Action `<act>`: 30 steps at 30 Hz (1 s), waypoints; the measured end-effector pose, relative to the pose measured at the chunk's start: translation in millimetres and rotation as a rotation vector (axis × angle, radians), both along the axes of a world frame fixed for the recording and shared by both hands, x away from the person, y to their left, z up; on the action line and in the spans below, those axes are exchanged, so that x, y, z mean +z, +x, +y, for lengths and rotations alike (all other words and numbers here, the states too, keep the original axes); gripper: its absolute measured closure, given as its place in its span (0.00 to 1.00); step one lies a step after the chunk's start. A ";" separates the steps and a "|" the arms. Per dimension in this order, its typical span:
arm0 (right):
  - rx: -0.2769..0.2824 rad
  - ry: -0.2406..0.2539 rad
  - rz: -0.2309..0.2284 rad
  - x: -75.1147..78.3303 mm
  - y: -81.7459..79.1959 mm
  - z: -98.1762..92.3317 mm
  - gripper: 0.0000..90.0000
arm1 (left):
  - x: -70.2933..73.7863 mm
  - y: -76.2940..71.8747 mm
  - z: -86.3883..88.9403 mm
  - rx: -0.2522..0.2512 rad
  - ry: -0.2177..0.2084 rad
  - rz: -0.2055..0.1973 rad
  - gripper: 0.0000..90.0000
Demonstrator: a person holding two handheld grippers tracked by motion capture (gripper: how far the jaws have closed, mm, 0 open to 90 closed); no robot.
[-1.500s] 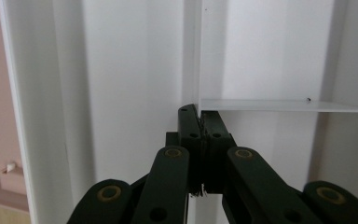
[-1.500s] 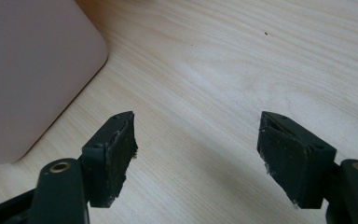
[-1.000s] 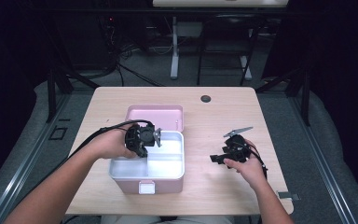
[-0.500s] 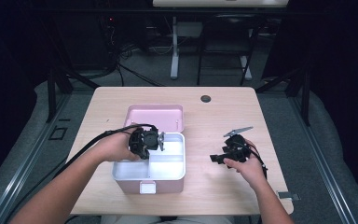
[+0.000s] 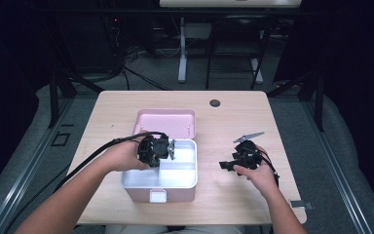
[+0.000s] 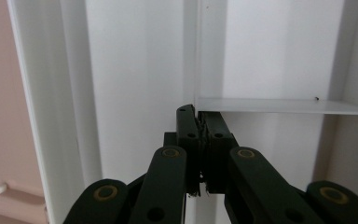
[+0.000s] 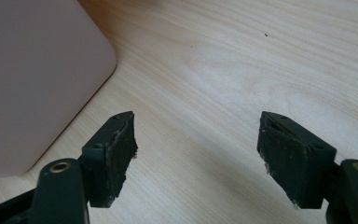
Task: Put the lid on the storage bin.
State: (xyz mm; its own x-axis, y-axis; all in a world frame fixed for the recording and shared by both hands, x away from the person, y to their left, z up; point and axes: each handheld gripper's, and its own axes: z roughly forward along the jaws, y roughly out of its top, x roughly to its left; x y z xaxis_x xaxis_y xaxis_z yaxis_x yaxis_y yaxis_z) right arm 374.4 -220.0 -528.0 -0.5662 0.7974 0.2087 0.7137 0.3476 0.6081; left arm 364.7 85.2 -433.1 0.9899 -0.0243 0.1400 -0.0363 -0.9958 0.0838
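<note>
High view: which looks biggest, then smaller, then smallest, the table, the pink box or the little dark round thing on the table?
1. Table
2. Pink box
3. Dark round thing

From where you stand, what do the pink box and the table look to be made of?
The box looks like moulded plastic: smooth pink shell with rounded corners and a glossy white divided tray inside. The table looks like pale wood or wood-look laminate; fine grain lines show in the right gripper view, with a matte sheen.

L jaws together, R jaws apart.
L gripper [image 5: 171,149] mid-table, pointing down; R gripper [image 5: 230,165] low near table's right edge, both hand-held.
</note>
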 end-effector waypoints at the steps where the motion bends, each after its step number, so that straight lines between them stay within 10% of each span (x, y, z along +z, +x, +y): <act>1: 0.000 0.001 0.000 0.0 0.0 0.0 0.31 | -0.7 0.5 0.3 0.002 -0.003 0.000 0.97; 17: -0.014 0.050 -0.006 12.3 6.3 -0.2 0.30 | 0.5 3.0 51.6 0.145 -0.032 0.024 0.94; 30: 0.027 0.033 0.002 28.1 30.6 25.4 0.30 | -2.6 -0.5 48.2 0.086 -0.017 -0.007 0.96</act>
